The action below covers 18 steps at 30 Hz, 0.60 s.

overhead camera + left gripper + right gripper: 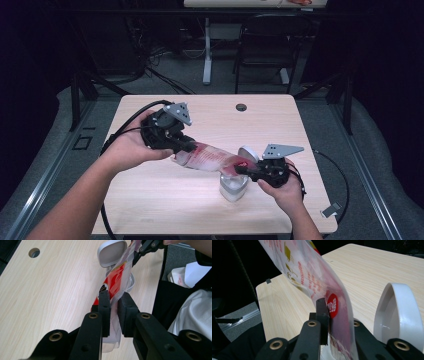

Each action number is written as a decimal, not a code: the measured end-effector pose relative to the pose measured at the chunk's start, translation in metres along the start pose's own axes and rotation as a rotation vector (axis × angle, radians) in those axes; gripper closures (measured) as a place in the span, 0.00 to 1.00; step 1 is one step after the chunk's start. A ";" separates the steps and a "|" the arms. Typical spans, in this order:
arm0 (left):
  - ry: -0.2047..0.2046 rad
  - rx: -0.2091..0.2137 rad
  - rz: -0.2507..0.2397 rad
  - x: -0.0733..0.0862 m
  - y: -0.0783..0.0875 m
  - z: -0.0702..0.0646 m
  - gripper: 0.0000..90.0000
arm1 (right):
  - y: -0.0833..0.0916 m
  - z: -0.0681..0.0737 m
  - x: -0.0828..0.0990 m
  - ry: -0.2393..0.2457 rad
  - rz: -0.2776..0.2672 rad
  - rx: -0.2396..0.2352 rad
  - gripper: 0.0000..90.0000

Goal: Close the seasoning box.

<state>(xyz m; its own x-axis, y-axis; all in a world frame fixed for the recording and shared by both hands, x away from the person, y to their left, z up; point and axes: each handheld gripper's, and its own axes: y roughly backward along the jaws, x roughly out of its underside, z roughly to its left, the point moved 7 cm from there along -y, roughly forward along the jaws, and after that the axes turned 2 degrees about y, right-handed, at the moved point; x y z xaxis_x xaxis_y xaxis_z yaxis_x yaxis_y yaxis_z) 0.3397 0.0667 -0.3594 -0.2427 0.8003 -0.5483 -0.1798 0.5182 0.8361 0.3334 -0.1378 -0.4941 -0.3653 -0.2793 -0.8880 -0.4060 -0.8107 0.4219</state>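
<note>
Holding pouch (207,157) slanted over the white container (233,187) for pouring | left gripper (187,146) clamps its upper end | right gripper (243,170) pinches the lower end, steering it | lid (248,154) open

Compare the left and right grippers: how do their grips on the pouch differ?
The left gripper pinches the pouch at its higher end; the right gripper clamps the lower end, over the white container. The left sits farther back on the table, the right nearer the front edge. Both are shut on the pouch.
</note>
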 end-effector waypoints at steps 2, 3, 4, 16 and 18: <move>0.000 0.000 -0.001 0.000 0.000 0.000 0.91 | 0.000 0.000 0.000 0.001 0.000 0.000 0.96; -0.003 0.000 0.000 0.000 0.000 0.000 0.91 | 0.000 0.000 0.000 0.003 0.003 0.000 0.96; -0.003 0.000 -0.001 0.000 0.000 0.001 0.91 | 0.000 0.000 0.000 0.003 0.002 0.001 0.96; 0.006 -0.001 -0.008 -0.001 0.000 0.000 0.91 | 0.000 -0.001 0.001 -0.004 0.001 -0.005 0.96; -0.001 0.000 -0.008 -0.003 0.000 0.000 0.91 | 0.000 -0.002 0.002 -0.007 0.001 -0.006 0.96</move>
<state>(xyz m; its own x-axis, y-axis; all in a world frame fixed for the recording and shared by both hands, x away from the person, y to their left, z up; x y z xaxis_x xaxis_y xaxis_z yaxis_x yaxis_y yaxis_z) 0.3405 0.0644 -0.3584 -0.2407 0.7964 -0.5549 -0.1818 0.5246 0.8317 0.3342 -0.1395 -0.4957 -0.3715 -0.2762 -0.8864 -0.4009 -0.8134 0.4214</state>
